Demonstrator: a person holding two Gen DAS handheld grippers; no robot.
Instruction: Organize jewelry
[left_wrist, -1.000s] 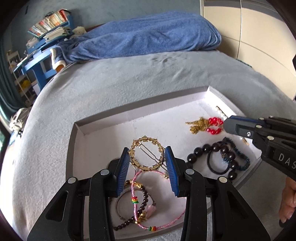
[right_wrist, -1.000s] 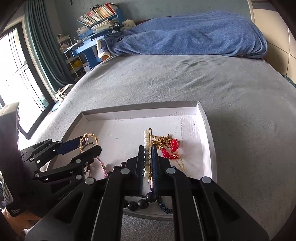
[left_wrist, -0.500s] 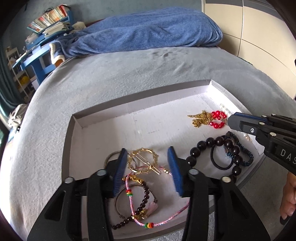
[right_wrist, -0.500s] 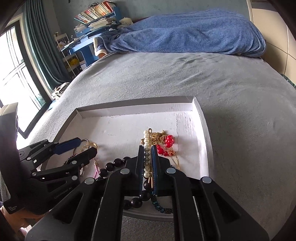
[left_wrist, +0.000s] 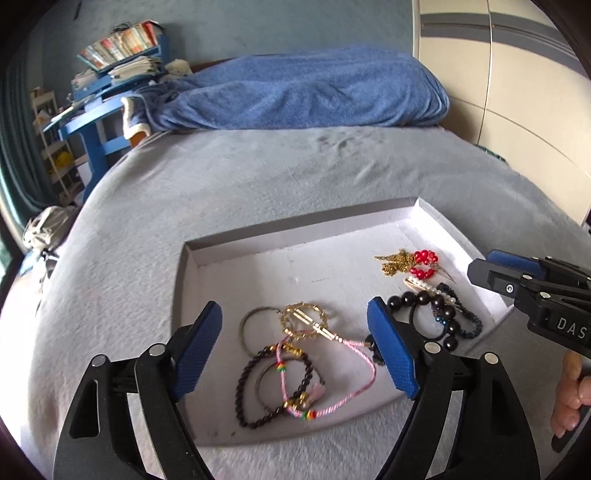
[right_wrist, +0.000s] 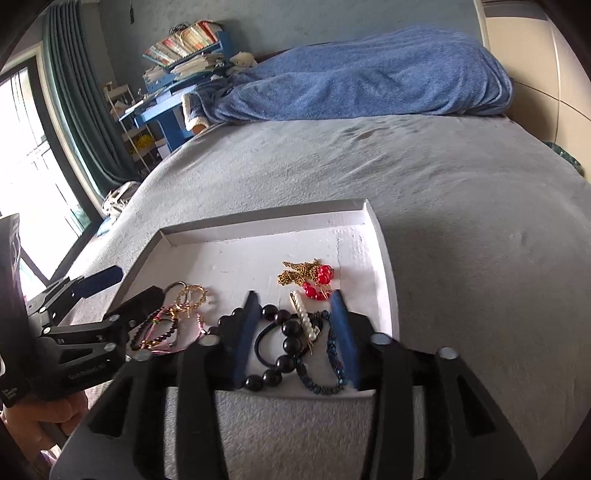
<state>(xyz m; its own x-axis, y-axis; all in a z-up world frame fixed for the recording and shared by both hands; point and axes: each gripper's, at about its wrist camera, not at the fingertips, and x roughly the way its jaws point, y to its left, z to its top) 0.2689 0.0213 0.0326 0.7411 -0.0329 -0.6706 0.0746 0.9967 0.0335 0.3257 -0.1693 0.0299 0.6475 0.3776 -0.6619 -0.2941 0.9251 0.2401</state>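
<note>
Jewelry, assorted, in a shallow white tray (left_wrist: 303, 236) on a bed.

Left cluster: gold round hair clip (left_wrist: 304, 319) with bar pin, a plain metal ring bangle (left_wrist: 245, 326), a dark small-bead bracelet (left_wrist: 255, 391), a pink cord bracelet (left_wrist: 354, 384) with coloured beads; all overlapping in one heap.

Right cluster: pearl hair clip (right_wrist: 306, 315) lying across a large black bead bracelet (right_wrist: 284, 350), a black hair tie (right_wrist: 263, 345), a dark blue beaded strand (right_wrist: 334, 369). Just beyond, a gold chain (right_wrist: 297, 273) tangled with red beads (right_wrist: 319, 282).

Left hand-held gripper (left_wrist: 295, 354): jaws opening, wide apart, nothing between the pads; the gold clip lies on the tray below them. Right hand-held gripper (right_wrist: 297, 334): jaws opening, moderately apart, pads clear of the pearl clip, which rests on the tray beneath.

Progress, as judged: all visible pieces sit inside the tray, sorted into two loose groups. Items within each group overlap and the chain looks knotted with the beads; untangling and spacing may remain. The far half of the tray is bare.

Surface: grey plush bed cover (left_wrist: 295, 173), soft. A rumpled blue blanket (left_wrist: 303, 92) lies at the far end.

Room: blue shelf unit with books (right_wrist: 184, 40), teal curtains (right_wrist: 81, 92) at a bright window, pale wardrobe panels (left_wrist: 517, 74) on the right.
</note>
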